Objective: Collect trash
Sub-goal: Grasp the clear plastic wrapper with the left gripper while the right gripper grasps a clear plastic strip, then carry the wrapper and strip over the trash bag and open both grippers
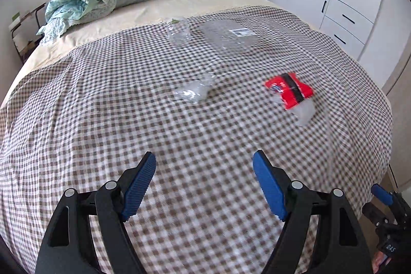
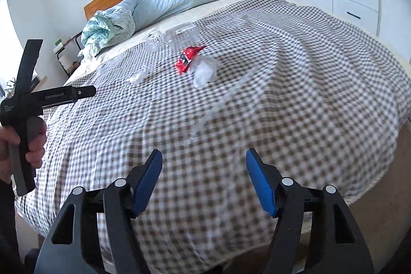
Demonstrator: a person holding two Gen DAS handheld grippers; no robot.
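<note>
Fingers of the left gripper (image 1: 204,166) and right gripper (image 2: 204,163) are gaping wide, holding nothing. Both are approaching; next probably means closing on the crumpled red plastic wrapper (image 1: 289,90)

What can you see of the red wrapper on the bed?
The red wrapper is a small crinkled packet, glossy like foil or plastic, red with a black stripe across it and a small printed mark. It lies flat on the checked blanket, its near end overlapping a whitish translucent scrap. Neither gripper touches it; both are open and well short of it.
</note>
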